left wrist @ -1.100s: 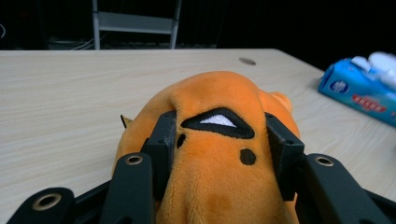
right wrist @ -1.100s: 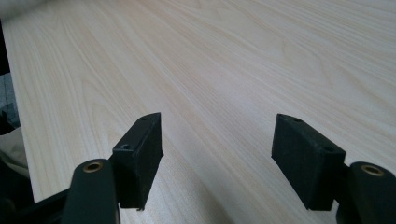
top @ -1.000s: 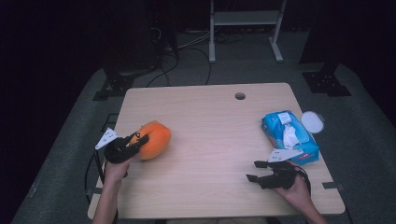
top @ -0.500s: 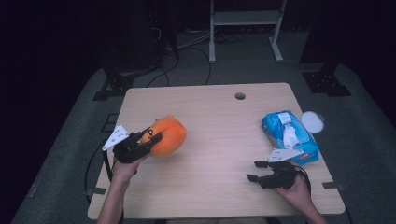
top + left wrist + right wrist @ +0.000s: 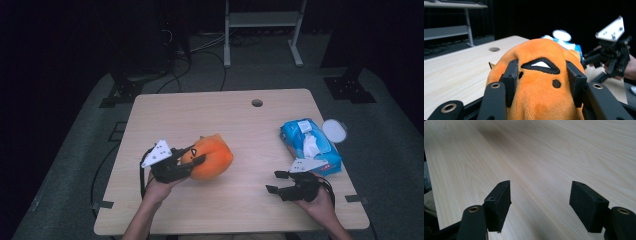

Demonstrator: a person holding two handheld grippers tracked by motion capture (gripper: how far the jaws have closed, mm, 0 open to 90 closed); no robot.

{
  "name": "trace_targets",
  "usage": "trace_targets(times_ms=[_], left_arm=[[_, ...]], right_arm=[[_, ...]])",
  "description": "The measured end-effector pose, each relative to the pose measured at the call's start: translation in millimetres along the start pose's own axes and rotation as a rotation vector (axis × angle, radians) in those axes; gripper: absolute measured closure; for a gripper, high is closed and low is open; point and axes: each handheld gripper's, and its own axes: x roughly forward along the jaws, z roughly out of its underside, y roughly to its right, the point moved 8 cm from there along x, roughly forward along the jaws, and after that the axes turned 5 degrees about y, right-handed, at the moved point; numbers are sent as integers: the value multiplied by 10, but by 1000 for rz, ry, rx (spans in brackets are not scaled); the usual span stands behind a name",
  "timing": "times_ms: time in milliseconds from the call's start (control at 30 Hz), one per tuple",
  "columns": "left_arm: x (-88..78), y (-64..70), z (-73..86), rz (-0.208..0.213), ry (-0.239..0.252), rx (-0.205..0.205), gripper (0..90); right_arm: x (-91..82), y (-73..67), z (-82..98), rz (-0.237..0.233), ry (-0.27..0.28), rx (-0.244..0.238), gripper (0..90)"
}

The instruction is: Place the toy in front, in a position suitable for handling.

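High view: left gripper (image 5: 192,156) clamps the orange plush toy (image 5: 212,156), left of centre on the table (image 5: 200,112). Toy sits at the jaw tips and bulges out past them toward table centre. Left gripper view: toy (image 5: 537,82) wedged between both black pads, one pressing each flank, fabric bulging up over them; embroidered black-and-white eye faces up between the pads. Jaws closed on it, gap set by the toy's width.

Right gripper (image 5: 272,182) rests low near the table's front right, jaws spread wide, nothing between them. Right gripper view: bare wood grain between the pads (image 5: 499,202).

Blue wipes pack (image 5: 310,145) lies just behind the right gripper, white lid (image 5: 334,130) beside it at the table edge. Toy and wipes well apart.
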Motion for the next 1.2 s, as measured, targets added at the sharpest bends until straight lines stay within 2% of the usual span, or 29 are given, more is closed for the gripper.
trace_targets(times_ms=[100, 233, 433, 533, 667, 767, 800, 867, 933, 967, 1133, 1200], left_arm=[[118, 86, 104, 28, -15, -25, 545], [236, 214, 178, 59, -25, -35, 544], [410, 409, 270, 104, -37, -9, 543], [447, 447, 321, 116, -47, 4, 542], [484, 461, 408, 133, -64, -7, 535], [527, 499, 526, 166, -113, 1, 515], [546, 521, 595, 182, -143, 8, 501], [549, 558, 614, 202, -141, 0, 434], [542, 571, 617, 207, -162, 28, 354], [530, 573, 624, 212, -169, 28, 313], [487, 549, 642, 217, -173, 15, 267], [486, 563, 646, 219, -173, 28, 250]], right_arm=[[-23, 26, -5, 7, 7, 7, 321], [-66, 71, -16, 22, 17, 10, 320], [-128, 122, -34, 36, 38, 23, 320], [-148, 147, -34, 41, 43, 27, 320], [-166, 173, -40, 45, 49, 37, 322], [-181, 193, -50, 50, 56, 47, 322], [-186, 196, -55, 50, 61, 56, 322], [-195, 216, -66, 57, 69, 63, 323], [-208, 227, -82, 61, 83, 64, 336], [-224, 228, -98, 63, 95, 61, 342], [-301, 244, -152, 86, 132, 60, 342], [-341, 264, -164, 104, 140, 51, 341]])
